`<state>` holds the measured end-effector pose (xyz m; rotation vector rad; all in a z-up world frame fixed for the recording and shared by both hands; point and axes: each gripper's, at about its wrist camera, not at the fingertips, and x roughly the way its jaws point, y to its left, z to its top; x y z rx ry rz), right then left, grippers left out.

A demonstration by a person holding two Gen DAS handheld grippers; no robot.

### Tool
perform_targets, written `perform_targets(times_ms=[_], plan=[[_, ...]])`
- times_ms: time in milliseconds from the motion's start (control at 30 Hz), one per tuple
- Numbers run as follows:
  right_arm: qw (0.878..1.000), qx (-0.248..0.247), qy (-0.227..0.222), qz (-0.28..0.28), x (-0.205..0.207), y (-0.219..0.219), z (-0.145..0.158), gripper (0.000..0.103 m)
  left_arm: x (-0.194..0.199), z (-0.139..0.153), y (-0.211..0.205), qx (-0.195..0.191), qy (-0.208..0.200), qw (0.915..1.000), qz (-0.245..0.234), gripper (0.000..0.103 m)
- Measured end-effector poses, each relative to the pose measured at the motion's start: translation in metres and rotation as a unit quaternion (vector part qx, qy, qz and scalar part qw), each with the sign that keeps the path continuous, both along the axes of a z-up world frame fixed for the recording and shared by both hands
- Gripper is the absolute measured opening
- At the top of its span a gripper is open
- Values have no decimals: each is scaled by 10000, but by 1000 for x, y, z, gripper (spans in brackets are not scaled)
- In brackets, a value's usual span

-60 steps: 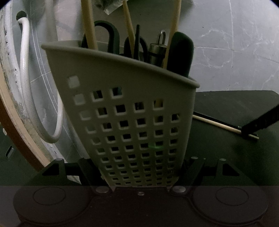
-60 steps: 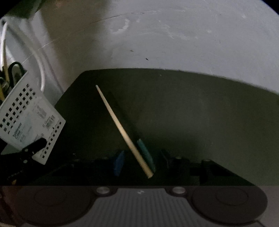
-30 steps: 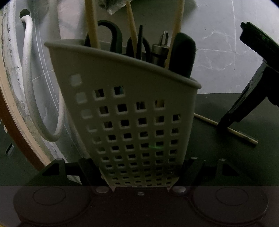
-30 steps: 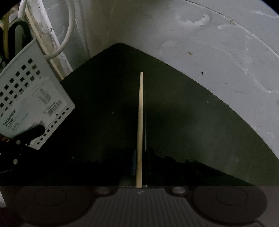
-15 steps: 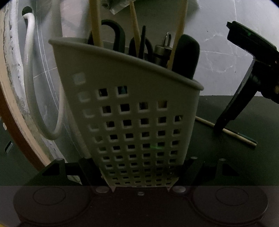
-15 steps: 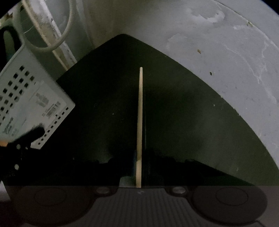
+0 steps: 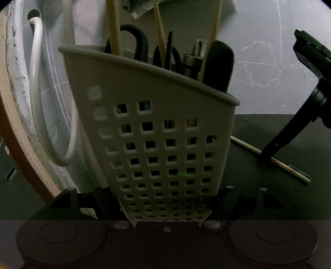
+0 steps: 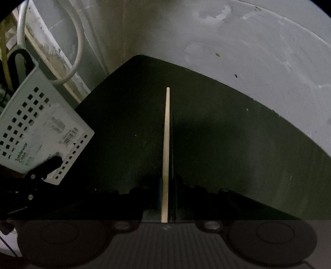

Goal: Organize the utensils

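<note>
My left gripper point(image 7: 165, 196) is shut on the base of a grey perforated utensil caddy point(image 7: 157, 128) and holds it tilted. In the caddy stand wooden chopsticks point(image 7: 112, 27), black scissors point(image 7: 140, 41), a metal tool with a ring point(image 7: 191, 62) and a black handle point(image 7: 219, 66). My right gripper point(image 8: 168, 182) is shut on a single wooden chopstick point(image 8: 166, 132), which points straight ahead over the dark mat point(image 8: 227, 144). The left wrist view shows that chopstick point(image 7: 248, 148) low over the mat, to the right of the caddy. The caddy point(image 8: 41, 128) sits at the left of the right wrist view.
A white hose point(image 7: 35, 103) loops against a curved pale rim left of the caddy. Pale marbled floor point(image 7: 269, 62) lies beyond the mat. A crumpled plastic bag point(image 7: 136, 8) sits at the far top. The mat's right side point(image 8: 258, 165) is bare.
The right gripper, open around the slanted chopstick two seconds ago, has closed on it and now holds it in line with its fingers. The caddy and left gripper have barely moved.
</note>
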<state>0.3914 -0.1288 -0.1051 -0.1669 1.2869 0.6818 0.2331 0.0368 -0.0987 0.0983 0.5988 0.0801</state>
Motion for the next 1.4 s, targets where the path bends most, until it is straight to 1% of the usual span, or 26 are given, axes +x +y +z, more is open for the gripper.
perform_targets(times_ms=[67, 267, 533, 567, 667, 800, 933, 1000, 1067, 1167, 1367, 1400], plan=[[9999, 84, -27, -95, -4, -1, -1, 12, -1, -1, 0, 4, -1, 10000, 5, 77], [9973, 556, -119, -474, -13, -13, -1, 12, -2, 0, 0, 10, -5, 10000, 21, 77], [9851, 1355, -124, -1050, -24, -36, -10, 13, -2, 0, -2, 65, -4, 10000, 22, 77], [9829, 1454, -115, -1120, -25, -38, -10, 0, -2, 0, -3, 66, -3, 10000, 23, 77], [9763, 1720, -123, -1306, -30, -46, -12, 0, -2, 0, -4, 95, -3, 10000, 18, 77], [9743, 1747, -9, -1419, -33, -48, -19, 0, -2, 0, -5, 113, 12, 9999, 1, 77], [9769, 1639, -88, -1370, -36, -45, -16, 1, -1, 1, -5, 137, 20, 9999, -4, 77], [9779, 1584, -149, -1360, -36, -44, -12, 8, 0, 0, -5, 138, 25, 9999, -11, 77], [9785, 1502, -273, -1385, -38, -42, -9, 11, 0, 0, -5, 137, 25, 9999, -6, 77], [9791, 1388, -438, -1422, -39, -38, -5, 11, 0, 0, -5, 135, 21, 9999, -8, 77], [9817, 1139, -506, -1437, -37, -34, -6, 13, 0, 0, -5, 134, 22, 9999, -8, 77], [9823, 1089, -495, -1440, -36, -33, -7, 17, 0, 0, -5, 133, 21, 9999, -8, 77]])
